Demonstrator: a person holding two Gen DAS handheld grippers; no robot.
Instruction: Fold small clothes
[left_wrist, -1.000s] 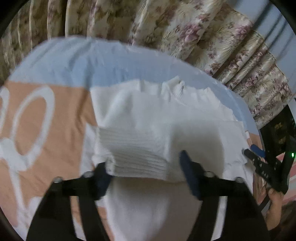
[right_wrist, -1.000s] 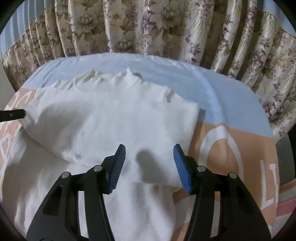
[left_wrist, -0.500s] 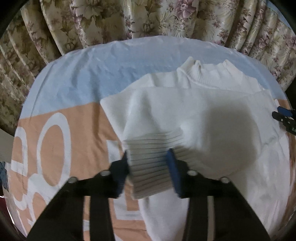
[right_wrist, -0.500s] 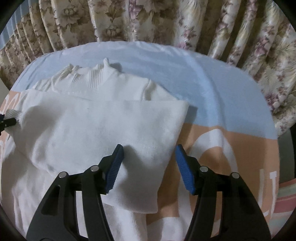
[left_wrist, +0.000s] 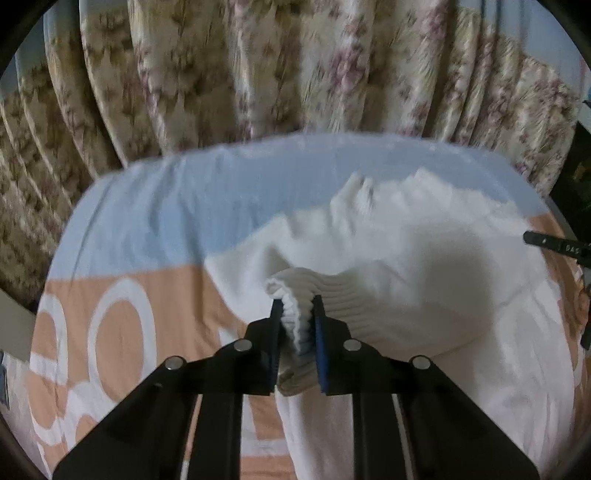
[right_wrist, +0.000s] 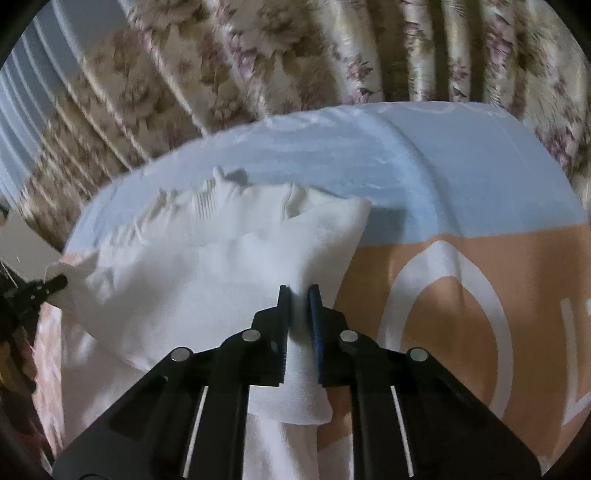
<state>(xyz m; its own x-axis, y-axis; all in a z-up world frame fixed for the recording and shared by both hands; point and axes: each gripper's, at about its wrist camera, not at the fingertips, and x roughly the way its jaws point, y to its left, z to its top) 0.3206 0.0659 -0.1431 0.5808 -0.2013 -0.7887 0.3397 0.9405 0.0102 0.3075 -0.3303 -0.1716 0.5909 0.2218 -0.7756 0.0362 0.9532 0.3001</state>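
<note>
The white sweater (left_wrist: 424, 280) lies on a bed sheet (left_wrist: 147, 221) printed in pale blue and peach with white rings, its ribbed collar (right_wrist: 207, 199) toward the flowered curtain (left_wrist: 295, 66) behind the bed. One sleeve is folded across the sweater's chest. The left hand-held gripper (left_wrist: 297, 325) pinches the ribbed cuff (left_wrist: 295, 295) of that sleeve, its blue pads pressed onto the bunched knit at the sweater's left edge. The right hand-held gripper (right_wrist: 298, 314) is closed on a fold of the sweater's smooth fabric near its right edge, just beside the peach part of the sheet. In each wrist view the other gripper's black tip shows at the far side of the sweater. Both views are somewhat blurred.
</note>
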